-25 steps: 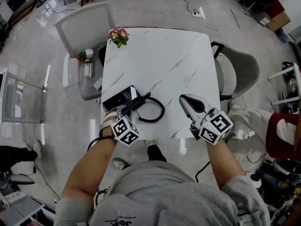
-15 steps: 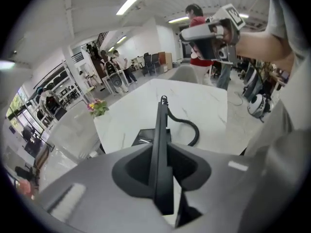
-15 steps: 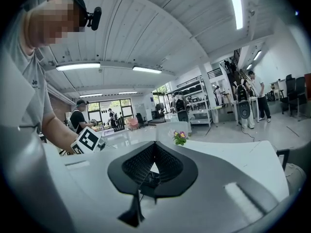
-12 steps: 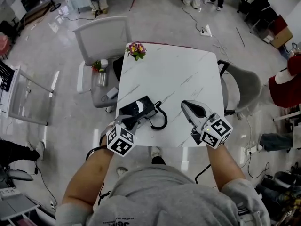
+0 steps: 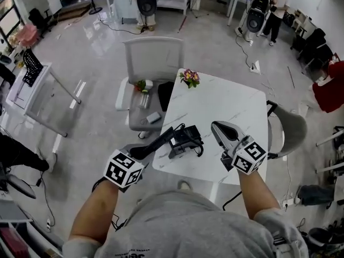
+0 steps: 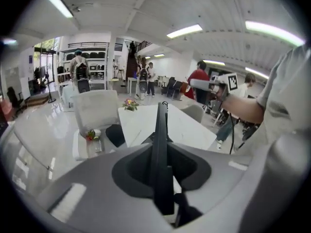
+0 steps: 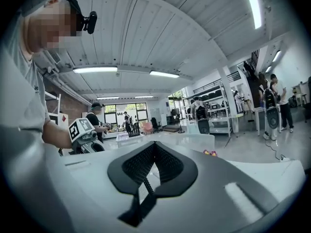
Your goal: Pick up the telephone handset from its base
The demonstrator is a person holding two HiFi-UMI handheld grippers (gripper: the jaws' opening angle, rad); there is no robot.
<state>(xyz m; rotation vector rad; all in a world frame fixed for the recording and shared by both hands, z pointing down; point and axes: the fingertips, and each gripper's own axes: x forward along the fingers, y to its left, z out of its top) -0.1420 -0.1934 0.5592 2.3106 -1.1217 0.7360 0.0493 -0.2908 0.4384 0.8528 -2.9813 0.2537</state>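
Our left gripper (image 5: 141, 152) clamps the black handset (image 5: 161, 138), raised just left of its base (image 5: 185, 142) on the white table (image 5: 236, 106), long axis running from the jaws toward the base, while our right gripper (image 5: 219, 128), jaws together and empty, hovers right of the base.

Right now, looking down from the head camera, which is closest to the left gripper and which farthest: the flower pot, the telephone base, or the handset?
1. Handset: clamped in the left gripper itself, at the table's near left.
2. Telephone base: on the table, just beyond the handset's tip.
3. Flower pot: at the table's far edge.
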